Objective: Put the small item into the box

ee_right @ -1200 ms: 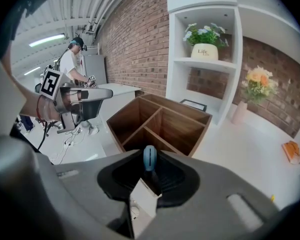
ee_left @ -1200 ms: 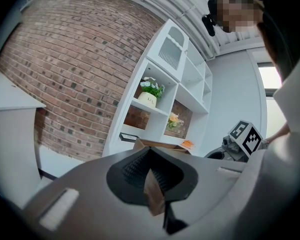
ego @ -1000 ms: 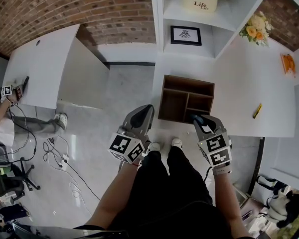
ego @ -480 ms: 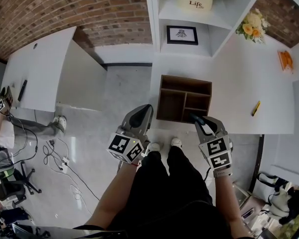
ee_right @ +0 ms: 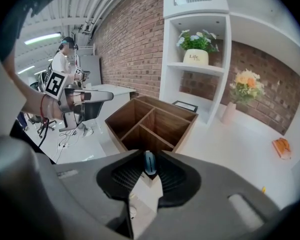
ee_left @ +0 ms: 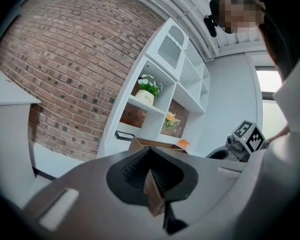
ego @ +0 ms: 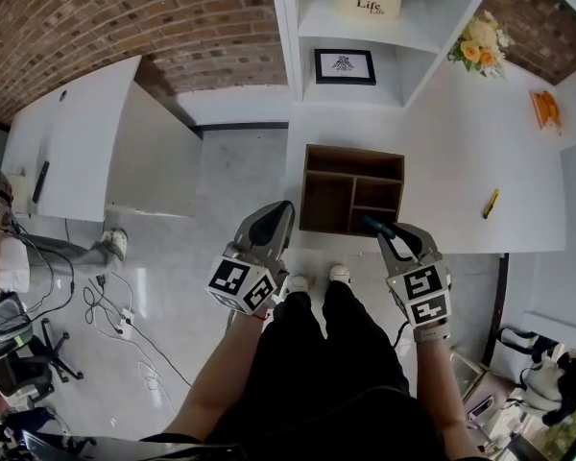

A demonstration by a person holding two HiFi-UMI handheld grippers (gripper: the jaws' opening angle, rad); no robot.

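Where the white worktop [ego: 461, 176] meets its near left corner, the wooden box [ego: 353, 151] stands open-topped, with dividers splitting it into compartments. To the right of the box the worktop is bare as far as a yellow pen-like object [ego: 491, 203] near the near edge. To the left of the box, past the worktop's left edge, lies open floor [ego: 221, 190]. A white shelf unit [ego: 408, 60] rises at the far edge behind the box.

The small item [ee_right: 149, 163] is a narrow, rounded blue-grey piece, held upright. The right gripper [ego: 374, 227] is closed on it, pinching it at the very tips of the jaws. In the head view these tips overlap the box's near right corner. The right gripper view shows the box [ee_right: 122, 121] just ahead of the jaws, with the item outside every compartment.

The left gripper [ego: 282, 211] hangs off the worktop's near left corner, beside the box, jaws closed together with nothing seen at the tips.
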